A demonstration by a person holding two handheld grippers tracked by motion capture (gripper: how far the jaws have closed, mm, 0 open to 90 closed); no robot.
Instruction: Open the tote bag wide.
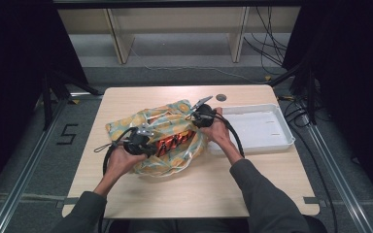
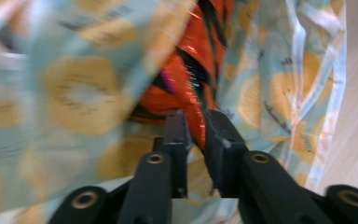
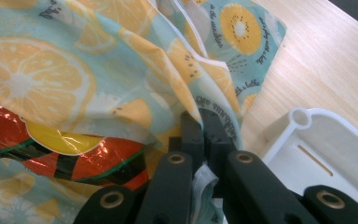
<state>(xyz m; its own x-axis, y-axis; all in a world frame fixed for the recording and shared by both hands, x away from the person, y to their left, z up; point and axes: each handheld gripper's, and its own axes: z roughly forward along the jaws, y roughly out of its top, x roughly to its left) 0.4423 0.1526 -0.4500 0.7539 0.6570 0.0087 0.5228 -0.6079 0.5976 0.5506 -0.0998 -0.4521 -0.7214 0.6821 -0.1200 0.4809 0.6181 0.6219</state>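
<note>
Where the white tray meets its left edge, a lemon-print plastic bag lies crumpled on the wooden bench, its mouth showing a shiny orange-and-black foil packet inside. Beside the tray, the right gripper has its fingers clamped tight on the bag's rim. On the bag's far side from the tray, the left gripper points into the opening, its fingers slightly parted with an edge of the foil packet between them, though the blur hides whether they press it.
</note>
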